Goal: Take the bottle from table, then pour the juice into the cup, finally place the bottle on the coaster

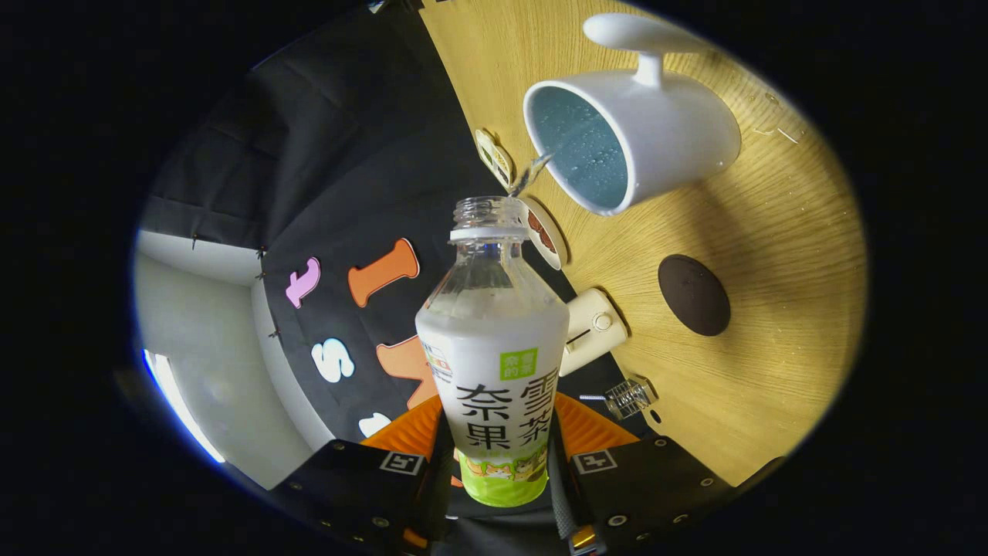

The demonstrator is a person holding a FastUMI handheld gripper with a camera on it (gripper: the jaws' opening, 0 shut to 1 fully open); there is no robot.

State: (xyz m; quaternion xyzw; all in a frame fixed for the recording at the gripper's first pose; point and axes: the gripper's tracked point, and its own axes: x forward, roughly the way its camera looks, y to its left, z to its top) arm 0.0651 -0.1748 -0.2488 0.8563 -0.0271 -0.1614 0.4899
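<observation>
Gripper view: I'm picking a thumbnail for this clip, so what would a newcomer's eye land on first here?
First, the uncapped bottle, clamped between the fingers of the gripper and tipped, a thin stream leaving its mouth. Next, the white cup just beyond the bottle's mouth on the wooden table, its blue inside catching the stream. Then the dark round coaster, bare, on the table beside the cup.

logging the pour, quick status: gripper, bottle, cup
Gripper shut on bottle, tilted toward the cup. Thin stream running from the open mouth into the cup. Coaster bare on the table, nothing between.
</observation>
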